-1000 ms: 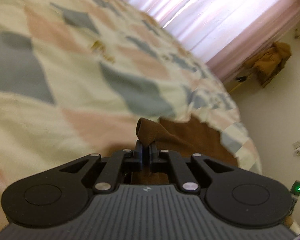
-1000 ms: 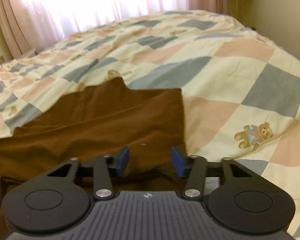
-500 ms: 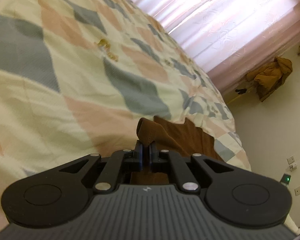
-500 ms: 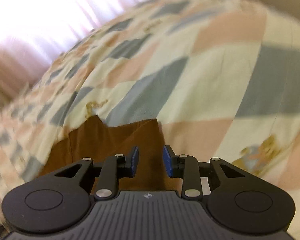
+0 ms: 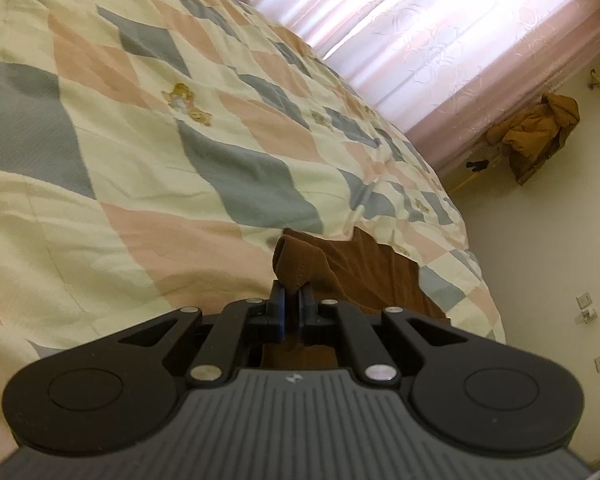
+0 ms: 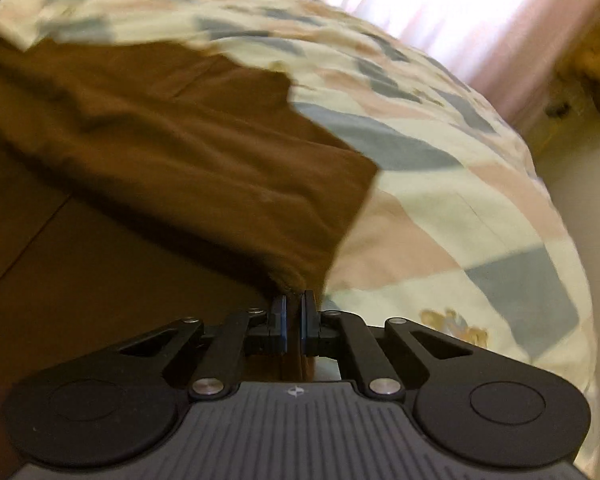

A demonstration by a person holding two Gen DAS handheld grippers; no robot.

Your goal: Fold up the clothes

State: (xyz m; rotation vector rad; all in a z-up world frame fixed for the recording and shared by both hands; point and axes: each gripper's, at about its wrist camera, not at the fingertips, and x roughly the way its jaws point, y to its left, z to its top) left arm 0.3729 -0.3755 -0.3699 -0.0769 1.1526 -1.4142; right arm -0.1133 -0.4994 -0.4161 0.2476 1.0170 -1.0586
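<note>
Left gripper (image 5: 291, 300) pinches a bunched corner of the brown garment (image 6: 188, 148); right gripper (image 6: 293, 308) is clamped on another edge. Garment lies on the quilt (image 5: 148, 184) — partly raised. Recommend: lift both corners evenly, keep cloth taut, align edges — avoid slack.

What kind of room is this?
Most likely a bedroom. A bed with a teddy-bear quilt fills the view, pink curtains cover a bright window, and a jacket hangs by the wall. Both grippers pinch a brown garment.
</note>
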